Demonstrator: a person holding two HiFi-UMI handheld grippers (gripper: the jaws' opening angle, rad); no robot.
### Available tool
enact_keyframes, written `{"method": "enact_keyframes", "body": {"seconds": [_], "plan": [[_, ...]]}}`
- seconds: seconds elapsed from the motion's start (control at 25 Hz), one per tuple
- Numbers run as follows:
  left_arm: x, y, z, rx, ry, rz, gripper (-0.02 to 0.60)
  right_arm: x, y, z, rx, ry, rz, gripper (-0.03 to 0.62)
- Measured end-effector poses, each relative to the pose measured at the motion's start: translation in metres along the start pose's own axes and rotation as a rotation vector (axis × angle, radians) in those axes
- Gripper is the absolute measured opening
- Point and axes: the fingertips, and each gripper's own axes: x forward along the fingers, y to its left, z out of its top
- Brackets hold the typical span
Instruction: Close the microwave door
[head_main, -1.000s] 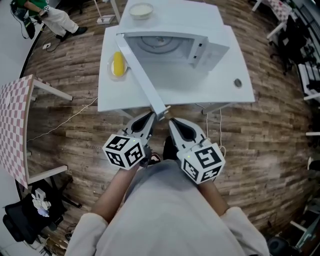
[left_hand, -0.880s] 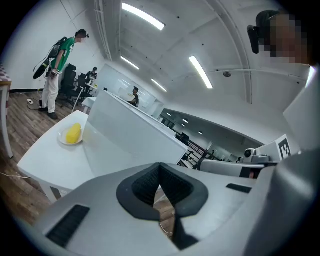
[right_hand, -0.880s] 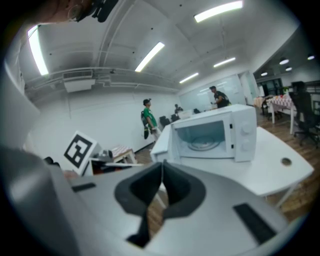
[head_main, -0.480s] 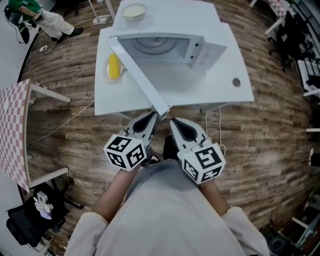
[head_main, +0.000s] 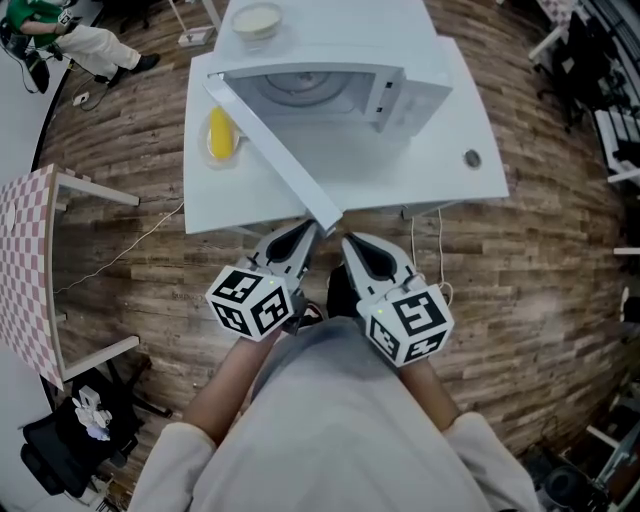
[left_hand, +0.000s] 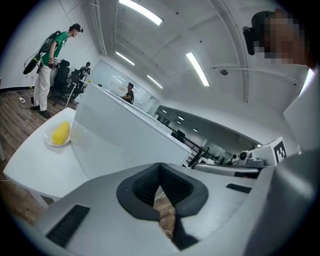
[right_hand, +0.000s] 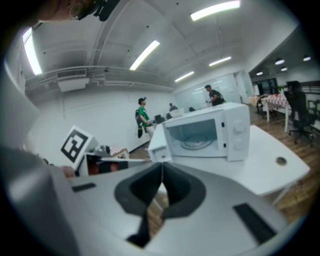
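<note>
We see the white table (head_main: 450, 170) ahead of both jaw pairs, carrying the microwave (head_main: 415, 65). The microwave door (head_main: 275, 150) stands wide open, and its free edge lies just ahead of the jaw tips. On the left gripper (head_main: 308, 231) and the right gripper (head_main: 348, 240), the jaws are together with nothing between them. A yellow corn cob (head_main: 219, 134) lies ahead, left of the door.

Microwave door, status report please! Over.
Left tool shut, empty; right tool shut, empty. White microwave door wide open, both tools near its free edge. Yellow corn on plate sits outside its swing.
</note>
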Motion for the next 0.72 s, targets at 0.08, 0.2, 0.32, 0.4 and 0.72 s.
{"method": "enact_keyframes", "body": {"seconds": [0.08,0.2,0.32,0.4,0.72], "plan": [[0.002,-0.001,0.001,-0.002,0.005,-0.007,0.012,0.0,-0.002,0.0,0.008,0.001,-0.005,0.023],[0.008,-0.002,0.002,-0.007,0.011,-0.019,0.014,0.001,-0.007,0.001,0.014,0.003,-0.014,0.023],[0.013,-0.004,0.004,-0.009,0.016,-0.026,0.012,0.003,-0.01,0.002,0.026,0.002,-0.016,0.023],[0.015,-0.005,0.005,0.004,0.022,-0.029,0.014,0.003,-0.012,0.003,0.044,-0.001,-0.017,0.023],[0.03,-0.008,0.008,-0.011,0.041,-0.068,0.014,0.004,-0.027,0.003,0.089,-0.002,-0.042,0.023]]}}
